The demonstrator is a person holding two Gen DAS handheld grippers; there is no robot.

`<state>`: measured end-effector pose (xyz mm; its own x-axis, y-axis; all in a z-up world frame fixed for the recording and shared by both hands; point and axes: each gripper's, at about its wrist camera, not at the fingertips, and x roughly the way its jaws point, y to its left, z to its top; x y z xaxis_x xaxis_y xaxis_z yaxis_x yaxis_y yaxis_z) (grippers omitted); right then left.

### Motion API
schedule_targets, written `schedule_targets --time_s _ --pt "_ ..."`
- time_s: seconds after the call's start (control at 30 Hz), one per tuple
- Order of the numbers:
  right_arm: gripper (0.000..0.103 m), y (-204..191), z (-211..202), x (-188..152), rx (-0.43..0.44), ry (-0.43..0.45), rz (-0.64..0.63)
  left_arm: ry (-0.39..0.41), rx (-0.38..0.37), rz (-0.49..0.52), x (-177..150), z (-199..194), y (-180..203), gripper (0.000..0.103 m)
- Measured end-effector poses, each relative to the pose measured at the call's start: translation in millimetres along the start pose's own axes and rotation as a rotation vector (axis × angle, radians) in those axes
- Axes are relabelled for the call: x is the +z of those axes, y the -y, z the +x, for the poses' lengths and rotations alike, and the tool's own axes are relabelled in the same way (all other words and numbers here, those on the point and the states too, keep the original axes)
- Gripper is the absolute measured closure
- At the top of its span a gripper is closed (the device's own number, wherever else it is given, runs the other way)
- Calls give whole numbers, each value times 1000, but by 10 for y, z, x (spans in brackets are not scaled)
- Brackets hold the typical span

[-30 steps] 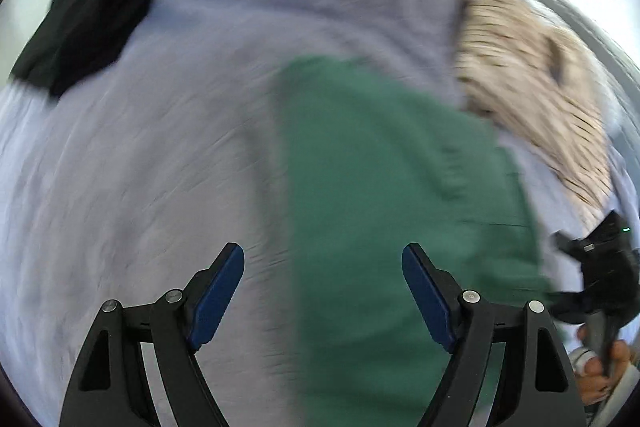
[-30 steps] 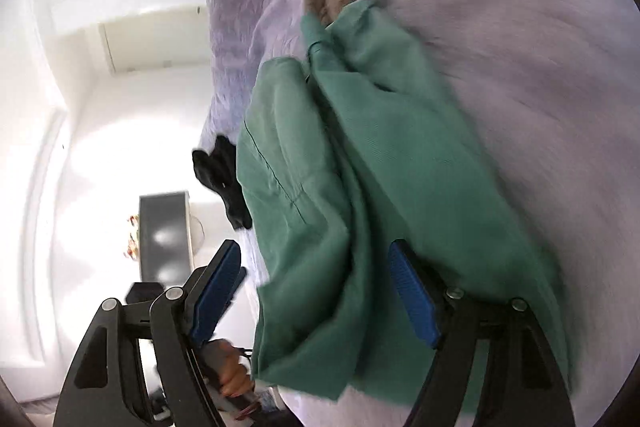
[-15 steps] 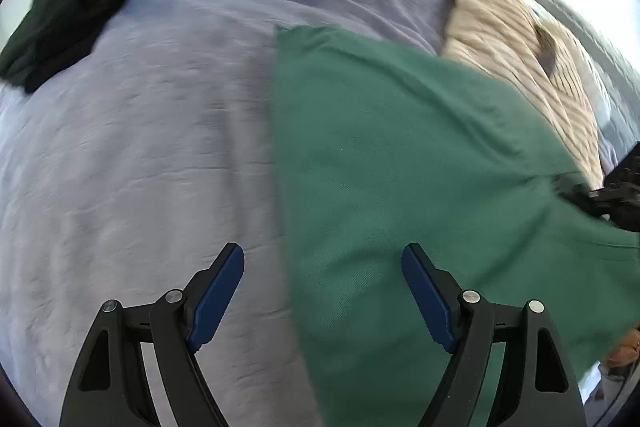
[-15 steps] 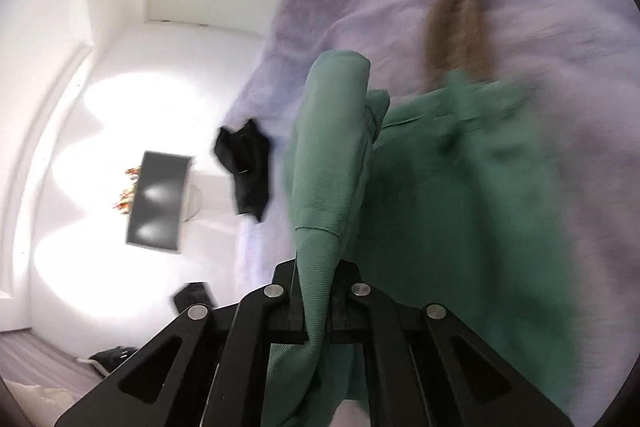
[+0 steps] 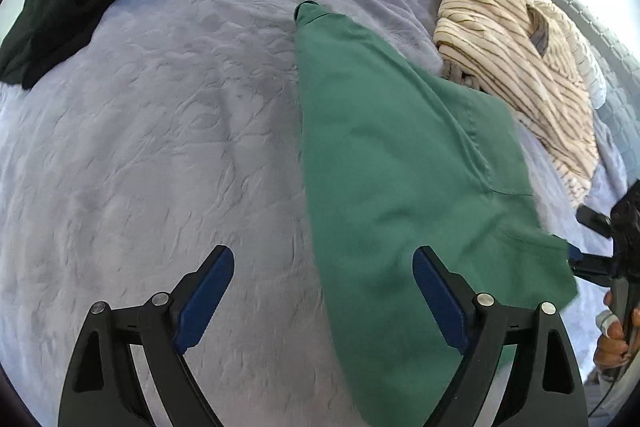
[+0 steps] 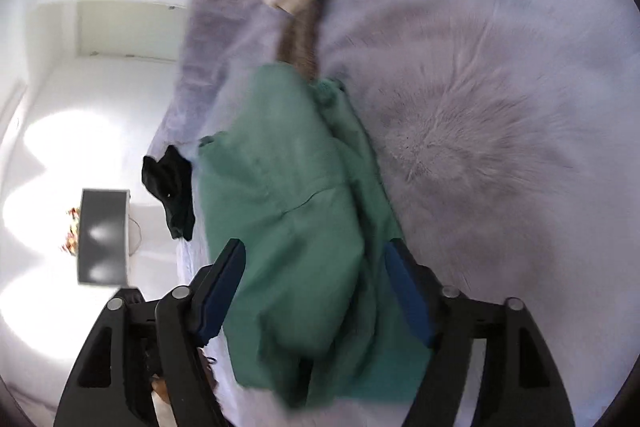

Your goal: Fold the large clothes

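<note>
Right gripper (image 6: pixel 316 291) jaws apart astride green garment (image 6: pixel 296 227); no writing legible.

left wrist: high over bed (image 5: pixel 160 147) | right wrist: close, tilted | shared: green garment (image 5: pixel 400 187)

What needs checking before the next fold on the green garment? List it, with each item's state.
1. Left gripper jaws open: ok.
2. Right gripper jaws open, garment released: ok.
3. Green garment lying flat on the lavender blanket: not ok, bunched in the right wrist view.
4. Striped garment apart from the green one: not ok, edges meet.
5. Black garment out of the way: ok.
</note>
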<state>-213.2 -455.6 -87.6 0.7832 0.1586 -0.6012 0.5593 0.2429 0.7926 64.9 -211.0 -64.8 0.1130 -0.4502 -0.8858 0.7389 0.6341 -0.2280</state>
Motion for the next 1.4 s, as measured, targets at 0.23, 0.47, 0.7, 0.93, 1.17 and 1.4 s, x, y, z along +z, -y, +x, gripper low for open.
schedule_targets --time_s 0.23,0.47,0.7,0.93,1.17,1.4 --pt "64 -208 17 -482 -159 -141 -189 -80 -1 -28 -306 97 102 11" --pt "97 96 -277 -583 -122 -9 -23 -34 44 8 -595 -210 152 11" --pt "97 483 -248 -721 -89 -35 105 -70 99 164 -1124 -324 354 11" --pt "97 305 -233 -685 -182 -33 33 -13 182 123 -1063 -101 302 11" --pt "103 814 -277 -872 -240 -58 159 -98 186 80 -1283 -305 -78 11" --pt "97 317 -639 -789 -172 27 19 11 122 -81 -810 -450 -295 11"
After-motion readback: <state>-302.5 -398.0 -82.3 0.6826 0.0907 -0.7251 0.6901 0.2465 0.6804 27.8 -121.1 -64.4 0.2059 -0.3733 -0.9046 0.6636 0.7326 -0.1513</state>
